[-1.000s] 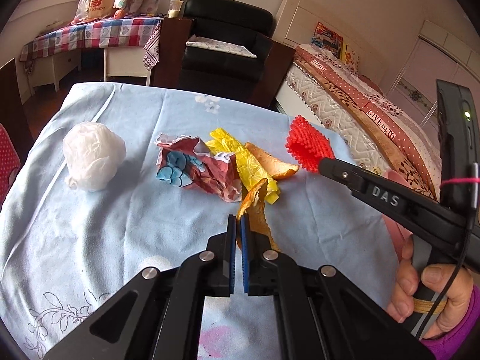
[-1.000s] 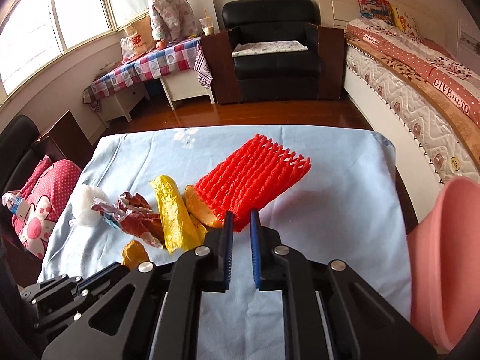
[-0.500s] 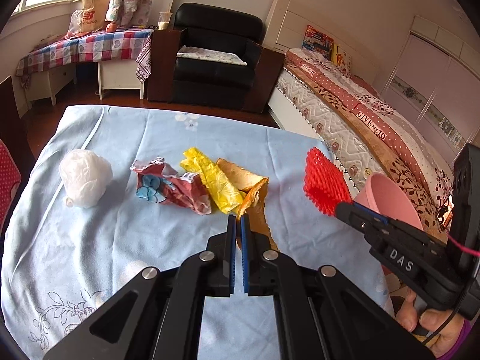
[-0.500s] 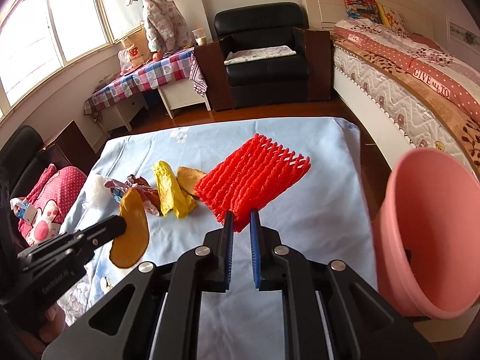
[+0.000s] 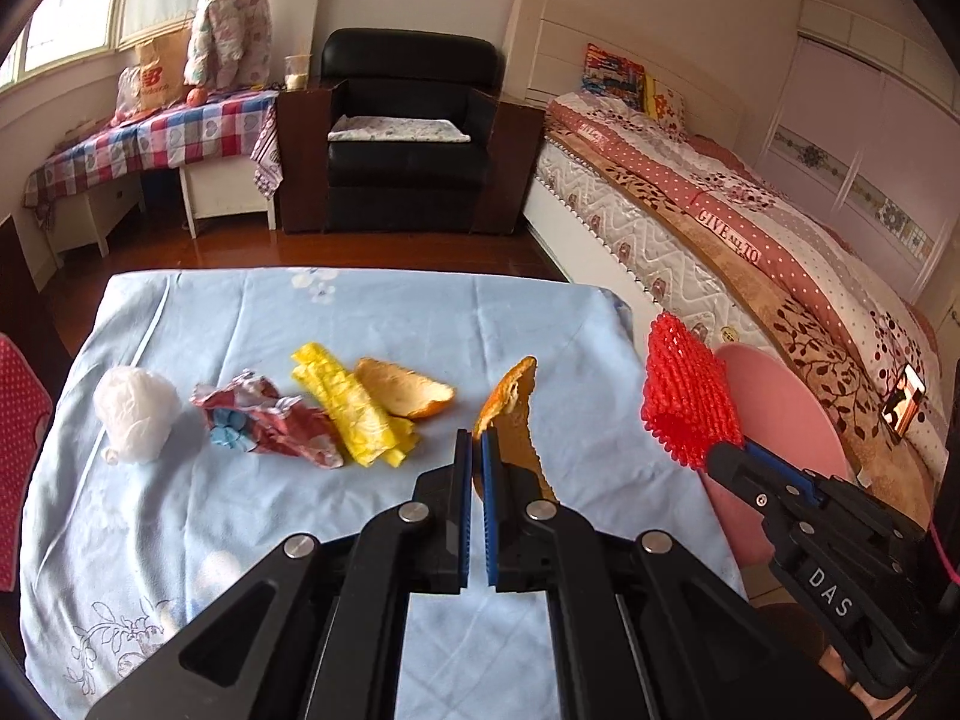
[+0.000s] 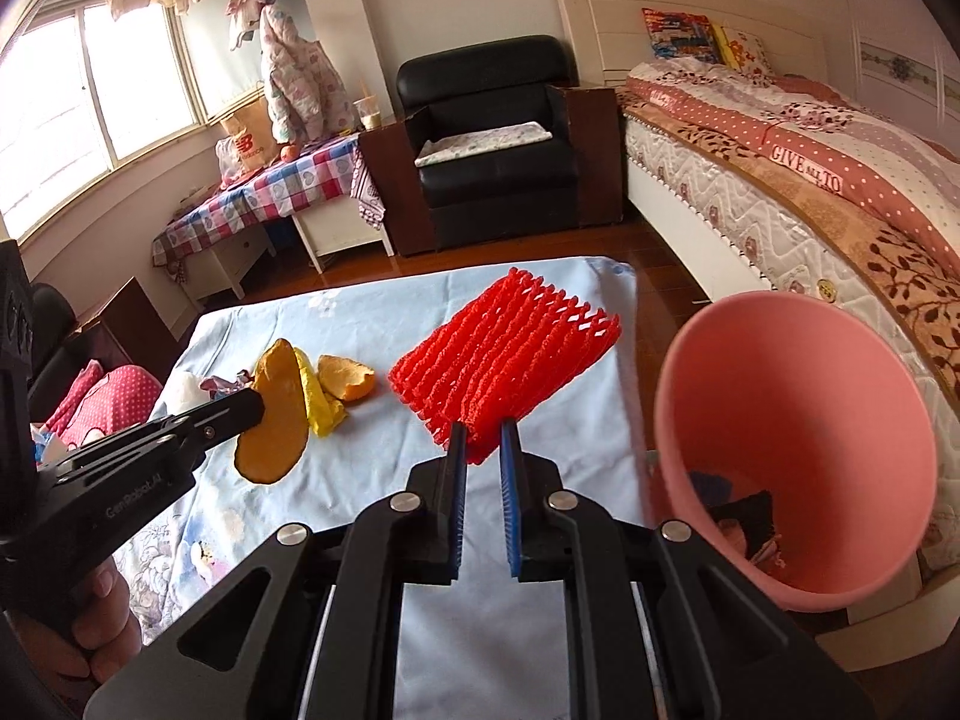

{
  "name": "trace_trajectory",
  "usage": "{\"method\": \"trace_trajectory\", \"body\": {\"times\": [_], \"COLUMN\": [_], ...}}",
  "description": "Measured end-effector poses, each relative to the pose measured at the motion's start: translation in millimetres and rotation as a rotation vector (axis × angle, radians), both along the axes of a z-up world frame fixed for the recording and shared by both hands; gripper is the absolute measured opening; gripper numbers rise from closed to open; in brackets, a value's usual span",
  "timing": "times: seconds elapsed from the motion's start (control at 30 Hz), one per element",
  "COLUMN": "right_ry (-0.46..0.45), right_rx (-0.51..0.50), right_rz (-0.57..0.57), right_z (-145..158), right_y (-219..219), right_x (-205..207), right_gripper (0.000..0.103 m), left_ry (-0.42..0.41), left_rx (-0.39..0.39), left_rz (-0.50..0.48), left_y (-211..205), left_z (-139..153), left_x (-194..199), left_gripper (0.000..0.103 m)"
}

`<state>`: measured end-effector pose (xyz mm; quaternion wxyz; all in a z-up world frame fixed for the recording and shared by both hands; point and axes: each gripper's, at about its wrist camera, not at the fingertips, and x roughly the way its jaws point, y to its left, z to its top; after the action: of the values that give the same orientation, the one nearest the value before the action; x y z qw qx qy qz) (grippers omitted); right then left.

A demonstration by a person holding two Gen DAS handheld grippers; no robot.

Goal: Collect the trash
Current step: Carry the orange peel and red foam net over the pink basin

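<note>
Compared with half a second ago, both tools have carried their loads further toward the right: the pink bin (image 6: 798,456) now fills more of the right wrist view, its open mouth tilted toward the camera with some dark and reddish scraps visible at the bottom, and the orange peel (image 5: 510,420) now hangs clear above the pale blue cloth of the surface (image 5: 180,528) rather than next to the pile. The left tool (image 5: 476,450) has its blue-padded jaws pressed nearly together, clamped on that peel, which sticks up and forward from between them (in the right wrist view the same peel shows as a broad orange slab at the tip of the left tool). The right tool (image 6: 483,441) is closed with a narrow gap, pinching the lower edge of the red foam net (image 6: 504,354), which fans out ahead of it, above the cloth near the right edge of the surface and just beside the bin. Left lying on the cloth are a second orange peel (image 5: 405,396), touching a crumpled yellow wrapper (image 5: 354,414), then a crushed red and blue wrapper (image 5: 264,420) beside that, and a white plastic ball (image 5: 137,414) a little apart at the left.
</note>
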<state>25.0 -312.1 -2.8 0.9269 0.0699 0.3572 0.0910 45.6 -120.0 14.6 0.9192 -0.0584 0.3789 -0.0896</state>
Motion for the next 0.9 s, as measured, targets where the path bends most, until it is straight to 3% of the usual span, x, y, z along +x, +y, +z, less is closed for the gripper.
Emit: {"method": "trace_trajectory", "body": {"times": [0.3, 0.9], "right_ry": [-0.014, -0.01], "right_rx": [0.008, -0.006], "right_rz": [-0.081, -0.244], "right_z": [3, -2], "right_y": [-44, -127], "right_x": [-9, -15], "right_gripper": [0.011, 0.011], "left_ry": [-0.017, -0.021], "left_rx": [0.055, 0.076], "left_rz": [-0.073, -0.24], "left_y": [-56, -152], "left_z": [8, 12], "left_x": [2, 7], "left_gripper": [0.003, 0.003]}}
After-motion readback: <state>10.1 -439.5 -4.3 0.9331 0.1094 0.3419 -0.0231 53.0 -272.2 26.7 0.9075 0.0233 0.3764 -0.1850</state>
